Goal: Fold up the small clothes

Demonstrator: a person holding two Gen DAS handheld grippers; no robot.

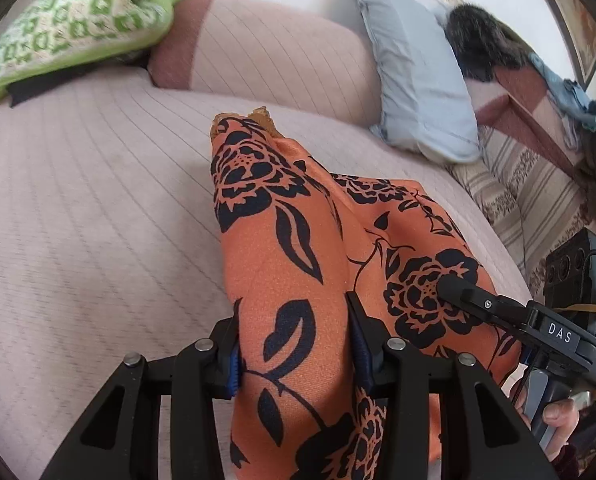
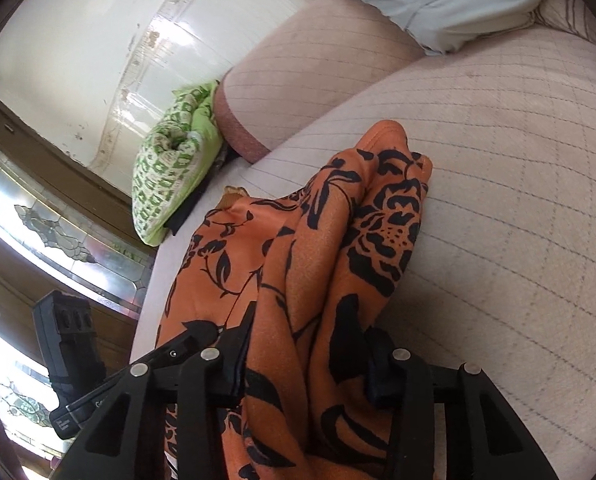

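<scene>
An orange garment with a black floral print [image 1: 293, 248] is draped over a pale quilted sofa seat [image 1: 97, 208], one bunched fold clamped in the left gripper [image 1: 295, 344], another in the right gripper [image 2: 310, 364]. A grey-blue cushion [image 1: 418, 80] and green patterned bundle [image 1: 77, 20] are seen by both. Only the left view shows a thumb [image 1: 558, 416]; only the right, leaded glass panels [image 2: 57, 232].

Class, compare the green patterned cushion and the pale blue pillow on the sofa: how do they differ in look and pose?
The green patterned cushion carries a green-and-cream geometric print; the pale blue pillow is plain, with a frilled edge. The green patterned cushion slumps at one end of the sofa's back cushion; the pale blue pillow leans upright at the other end. Both are soft and sit beyond the orange floral garment.
</scene>
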